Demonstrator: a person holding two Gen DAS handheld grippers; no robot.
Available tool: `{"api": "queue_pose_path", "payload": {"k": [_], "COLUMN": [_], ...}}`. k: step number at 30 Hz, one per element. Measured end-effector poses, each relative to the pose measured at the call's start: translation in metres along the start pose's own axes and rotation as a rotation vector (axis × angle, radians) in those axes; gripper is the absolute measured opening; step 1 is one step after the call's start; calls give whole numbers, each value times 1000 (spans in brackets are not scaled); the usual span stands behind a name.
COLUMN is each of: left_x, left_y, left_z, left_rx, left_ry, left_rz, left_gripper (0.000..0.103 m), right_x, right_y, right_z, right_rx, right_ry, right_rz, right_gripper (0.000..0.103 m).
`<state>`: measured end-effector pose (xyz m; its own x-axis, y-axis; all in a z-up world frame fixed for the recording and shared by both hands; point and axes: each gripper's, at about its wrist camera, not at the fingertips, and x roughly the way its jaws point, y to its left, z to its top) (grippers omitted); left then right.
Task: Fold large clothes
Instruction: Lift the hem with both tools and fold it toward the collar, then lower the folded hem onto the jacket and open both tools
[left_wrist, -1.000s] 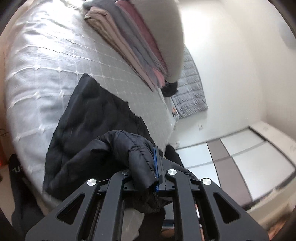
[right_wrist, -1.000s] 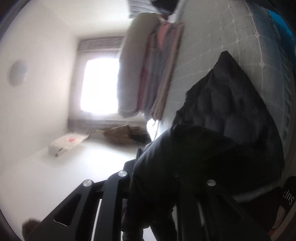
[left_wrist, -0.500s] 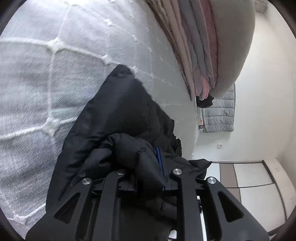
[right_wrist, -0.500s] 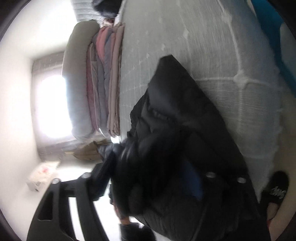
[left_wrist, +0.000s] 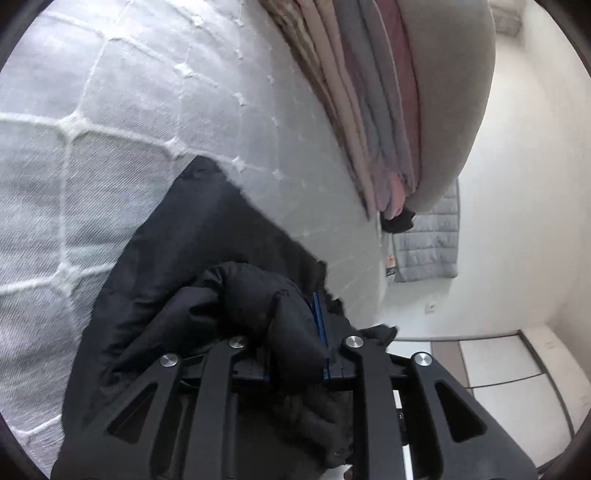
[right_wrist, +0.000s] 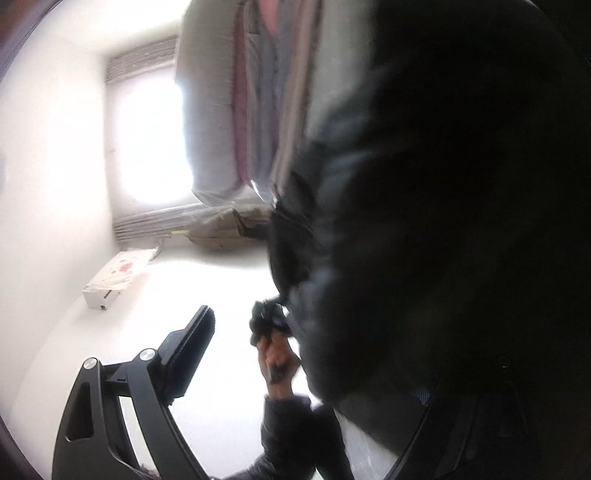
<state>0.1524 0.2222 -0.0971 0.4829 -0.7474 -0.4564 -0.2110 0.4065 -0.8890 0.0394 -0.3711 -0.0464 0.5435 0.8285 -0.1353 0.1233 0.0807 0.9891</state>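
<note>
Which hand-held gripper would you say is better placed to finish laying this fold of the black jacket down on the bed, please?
Left. The left hand-held gripper is clamped on a bunched fold of the black jacket above the bed. The right hand-held gripper has just been opening; its jaws stand wide, gripping nothing.

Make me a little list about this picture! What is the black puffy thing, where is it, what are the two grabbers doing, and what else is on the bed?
garment: black puffy jacket
where: lying on the white quilted bed
left gripper: jaws closed on a bunched fold of the jacket
right gripper: jaws have just been opening and stand wide; jacket fabric hangs close in front, not pinched
other things: stack of folded clothes farther along the bed
blur: right wrist view is smeared and dark
</note>
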Motion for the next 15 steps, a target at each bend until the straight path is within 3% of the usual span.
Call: {"api": "queue_pose_path", "payload": {"k": [4, 6, 8, 12, 15], "left_x": [16, 23, 27, 28, 28], "left_y": [-6, -6, -6, -10, -11], "left_z": [13, 17, 20, 20, 19], "left_rx": [-30, -38, -45, -39, -46], "left_ry": [3, 0, 4, 5, 6], "left_rz": [1, 15, 23, 17, 16], "left_gripper": [31, 34, 39, 44, 47], "right_x": [-8, -6, 3, 38, 74], "right_y": [-23, -30, -19, 3, 12], "right_z": [38, 39, 27, -9, -7], "right_rx": [112, 138, 80, -36, -74], "right_ry": [-175, -187, -141, 35, 113], "right_rz": [-24, -60, -85, -97, -91], "right_gripper": [87, 87, 87, 89, 89]}}
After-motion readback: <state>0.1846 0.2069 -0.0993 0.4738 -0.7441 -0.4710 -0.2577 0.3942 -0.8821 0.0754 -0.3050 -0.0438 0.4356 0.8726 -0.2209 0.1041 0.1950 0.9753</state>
